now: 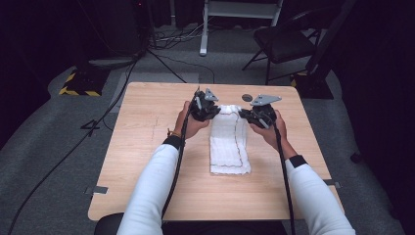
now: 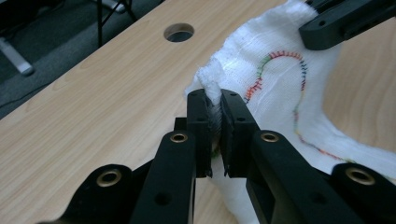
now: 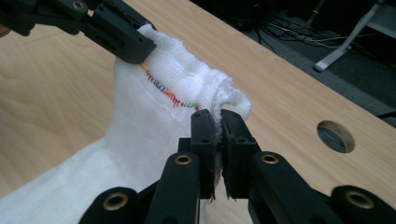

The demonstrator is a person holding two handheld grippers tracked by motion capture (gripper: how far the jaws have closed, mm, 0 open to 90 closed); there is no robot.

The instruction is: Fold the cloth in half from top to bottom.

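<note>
Dark floor with cables surrounds one wooden table [image 1: 147, 147] in the high view, and one chair [image 1: 284, 44] stands at the upper right. One white cloth [image 1: 229, 147] lies at the centre, its far end lifted between the left gripper [image 1: 205, 108] and the right gripper [image 1: 255, 115].

Left gripper view: the jaws are clamped on a cloth corner [image 2: 211, 81]; coloured stitching [image 2: 280, 56] and one round hole [image 2: 179, 32] appear.

Right gripper view: the jaws pinch the other corner [image 3: 229, 95], centre of frame.

Wooden table [image 1: 147, 147] with a round hole [image 1: 247, 98], black folding chair [image 1: 284, 41], floor cables [image 1: 161, 56]
</note>
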